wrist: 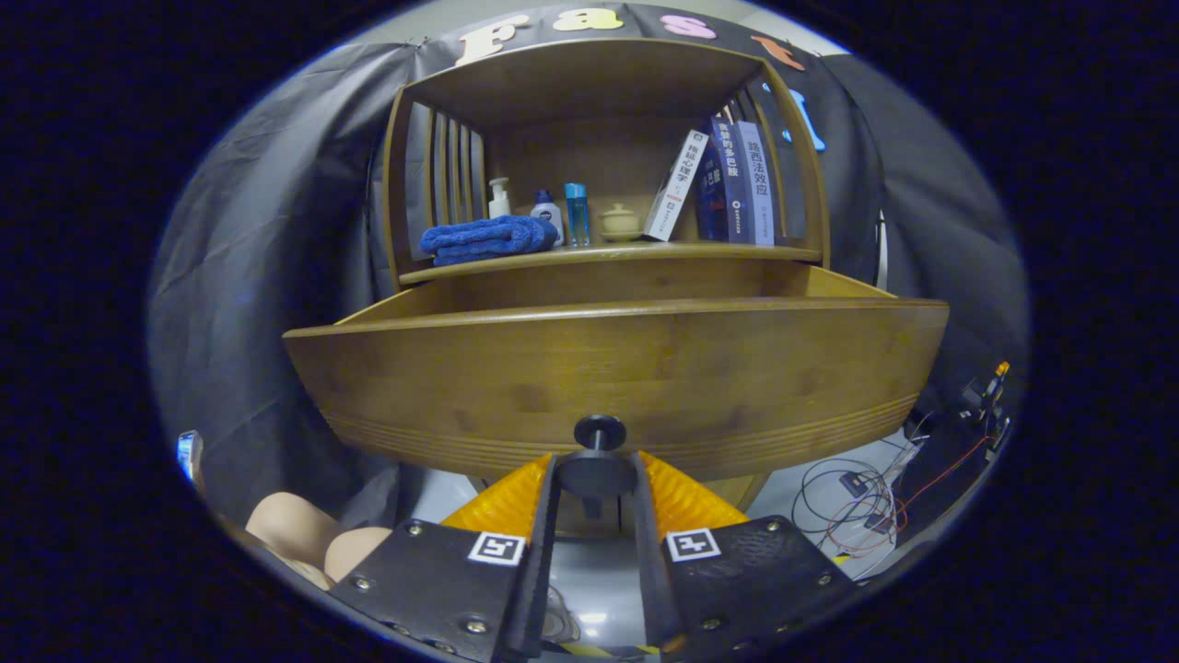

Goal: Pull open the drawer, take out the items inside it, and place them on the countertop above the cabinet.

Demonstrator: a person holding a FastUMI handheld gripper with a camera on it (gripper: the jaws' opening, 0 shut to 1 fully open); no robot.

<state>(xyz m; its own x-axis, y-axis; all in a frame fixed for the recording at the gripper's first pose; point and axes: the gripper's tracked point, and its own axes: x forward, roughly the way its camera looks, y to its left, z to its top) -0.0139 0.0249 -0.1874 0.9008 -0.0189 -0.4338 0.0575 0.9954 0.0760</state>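
drawer (617, 368) pulled out below the shelf (608, 250), knob (599, 433) between the fingers of the hand-held gripper (594, 479)
on the shelf, left to right: towel (488, 238), three bottles (545, 214), small lidded pot (619, 221), then leaning books (728, 180). cables (852, 511) lie on the floor right of the drawer.

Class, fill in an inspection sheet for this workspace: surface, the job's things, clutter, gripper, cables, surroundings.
Surface: countertop above the drawer carries a blue towel, three small bottles, a lidded pot and leaning books.
Job's things: drawer pulled out; its inside is hidden behind the front panel.
Clutter: nothing seen beyond the shelf items.
Gripper: gripper with both fingers closed on the drawer's black knob.
Cables: loose wires on the floor beside the cabinet.
Surroundings: black cloth behind the cabinet.
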